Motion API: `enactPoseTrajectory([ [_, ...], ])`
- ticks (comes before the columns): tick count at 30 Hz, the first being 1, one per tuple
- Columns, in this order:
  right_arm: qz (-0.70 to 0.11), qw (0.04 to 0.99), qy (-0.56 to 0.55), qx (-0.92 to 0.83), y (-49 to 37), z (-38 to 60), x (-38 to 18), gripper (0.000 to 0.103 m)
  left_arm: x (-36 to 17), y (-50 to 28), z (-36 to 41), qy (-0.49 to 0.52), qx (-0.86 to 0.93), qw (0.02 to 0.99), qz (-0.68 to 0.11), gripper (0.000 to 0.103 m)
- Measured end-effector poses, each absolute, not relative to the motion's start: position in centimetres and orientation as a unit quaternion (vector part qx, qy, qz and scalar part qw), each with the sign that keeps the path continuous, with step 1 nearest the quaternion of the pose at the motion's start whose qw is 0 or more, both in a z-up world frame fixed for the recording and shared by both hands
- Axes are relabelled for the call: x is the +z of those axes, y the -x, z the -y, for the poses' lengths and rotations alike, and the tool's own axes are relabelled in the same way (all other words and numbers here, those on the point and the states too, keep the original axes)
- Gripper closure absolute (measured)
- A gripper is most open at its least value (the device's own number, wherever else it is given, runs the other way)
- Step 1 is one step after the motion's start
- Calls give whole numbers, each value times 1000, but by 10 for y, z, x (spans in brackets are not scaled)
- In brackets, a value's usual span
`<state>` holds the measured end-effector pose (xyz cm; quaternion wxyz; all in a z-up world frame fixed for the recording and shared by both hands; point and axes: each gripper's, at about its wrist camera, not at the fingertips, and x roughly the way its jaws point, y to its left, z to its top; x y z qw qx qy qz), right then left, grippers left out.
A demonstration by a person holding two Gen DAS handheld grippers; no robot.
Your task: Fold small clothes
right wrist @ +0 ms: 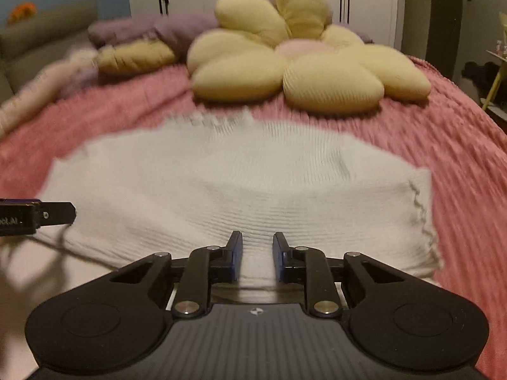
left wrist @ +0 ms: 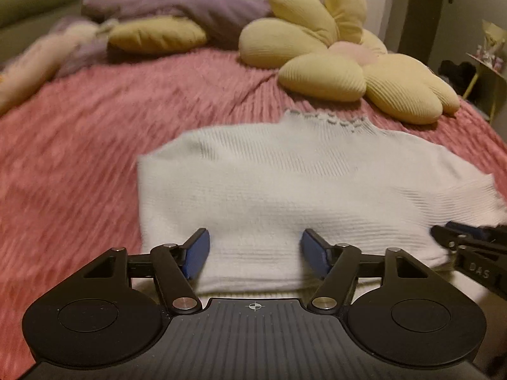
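From the left wrist camera, the white knitted sweater [left wrist: 285, 190] lay spread flat on the pink ribbed bedspread [left wrist: 79, 158], its scalloped collar pointing toward the yellow flower-shaped cushion [left wrist: 342, 53] farther up the bed. The left gripper [left wrist: 255, 253] hovered over the sweater's near hem with its blue-padded jaws standing wide apart, grasping nothing; knit showed between them, untouched by either pad. At the right edge of that view the tip of the right gripper [left wrist: 459, 237] reached in beside the sweater's near corner. From the right wrist camera, the same sweater [right wrist: 237, 190] lay across the bedspread [right wrist: 459, 158], the cushion [right wrist: 301, 60] beyond its collar. The right gripper [right wrist: 257, 256] sat above the near hem, jaws narrowly parted and released, with fabric visible in the gap but not pinched. The left gripper [right wrist: 60, 213] poked in from the left edge, over the sweater's side.
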<state>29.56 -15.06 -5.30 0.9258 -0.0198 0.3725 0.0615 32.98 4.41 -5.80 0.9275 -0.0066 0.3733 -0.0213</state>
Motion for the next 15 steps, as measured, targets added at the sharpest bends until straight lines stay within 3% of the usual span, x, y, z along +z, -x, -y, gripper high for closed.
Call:
enactPoseTrajectory([
  [6, -362, 930, 34, 49, -310, 151, -59, 85, -69, -355, -42, -22, 2, 926, -377, 13],
  [15, -362, 930, -14, 61, -281, 169, -37, 84, -54, -328, -46, 15, 4, 923, -384, 16],
])
